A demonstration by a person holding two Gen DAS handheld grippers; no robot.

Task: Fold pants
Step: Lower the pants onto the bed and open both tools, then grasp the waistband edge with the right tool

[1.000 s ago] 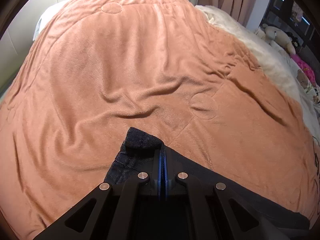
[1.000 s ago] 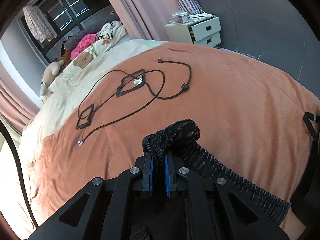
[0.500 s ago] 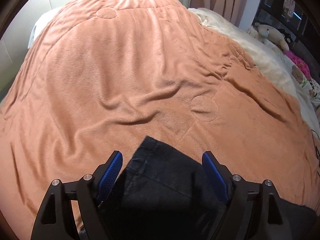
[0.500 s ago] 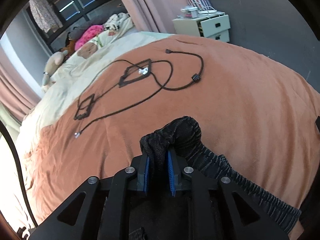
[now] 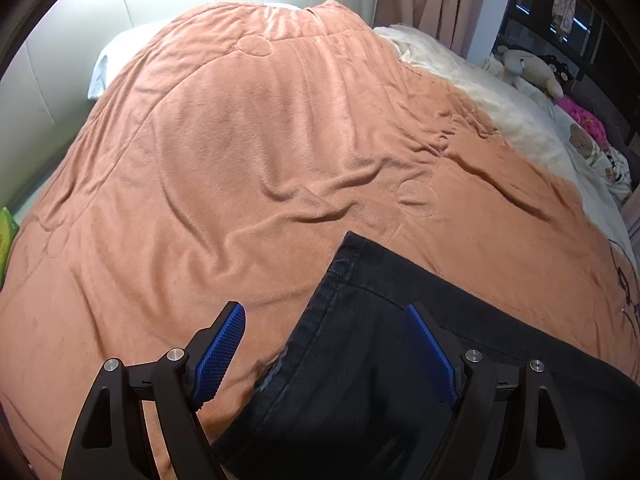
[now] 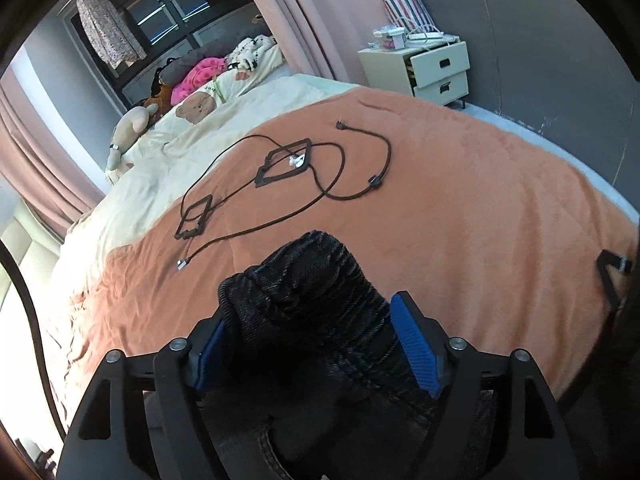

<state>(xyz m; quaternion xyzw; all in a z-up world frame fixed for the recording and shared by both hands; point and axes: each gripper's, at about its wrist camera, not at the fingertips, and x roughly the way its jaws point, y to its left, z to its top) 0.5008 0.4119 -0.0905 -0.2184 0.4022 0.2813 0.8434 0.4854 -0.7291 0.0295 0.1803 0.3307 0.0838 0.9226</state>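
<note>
- Dark denim pants (image 5: 400, 360) lie flat on the orange blanket (image 5: 248, 152) of a bed, one hemmed corner pointing away, the cloth running back beneath the cameras.
- The left gripper (image 5: 328, 354) stands wide and released, the pants' seamed edge between its blue pads, untouched.
- The right gripper (image 6: 316, 344) is opening, a bunched fold of pants (image 6: 308, 292) sitting loose between its jaws.
- Black cables (image 6: 320, 176) lie farther off on the blanket.

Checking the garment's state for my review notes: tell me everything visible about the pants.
The pants are dark denim with stitched seams, lying on the orange blanket. One hemmed corner lies flat and released between the open left gripper fingers. The other end is bunched into a ribbed, rumpled hump between the right gripper fingers, which are opening.
</note>
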